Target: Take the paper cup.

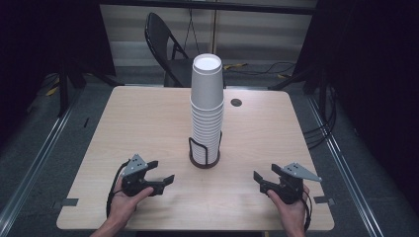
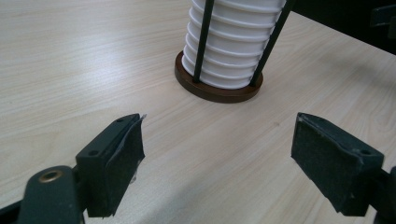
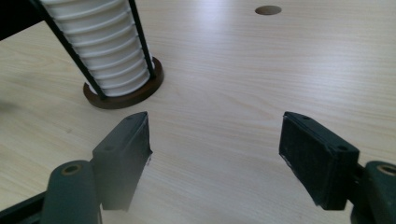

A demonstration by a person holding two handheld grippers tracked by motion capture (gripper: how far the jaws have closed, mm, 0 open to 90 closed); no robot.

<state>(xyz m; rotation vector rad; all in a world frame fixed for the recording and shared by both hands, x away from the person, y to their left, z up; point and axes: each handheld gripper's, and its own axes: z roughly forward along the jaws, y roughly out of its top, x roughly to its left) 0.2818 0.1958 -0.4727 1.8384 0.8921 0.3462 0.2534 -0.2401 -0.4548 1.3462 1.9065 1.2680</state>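
Cup stack (image 1: 206, 106) stands between left hand-held gripper (image 1: 159, 173) and right hand-held gripper (image 1: 265, 175), both spread wide.

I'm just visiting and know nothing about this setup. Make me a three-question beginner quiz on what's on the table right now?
1. True or false: the left gripper is holding a cup.
2. What does the stack of white cups stand in?
A. a bowl
B. a wire holder on a dark round base
C. a box
3. Fill in: both grippers' jaws are ____.

Key:
1. False; it is empty.
2. B, the holder.
3. Open, the right gripper included.
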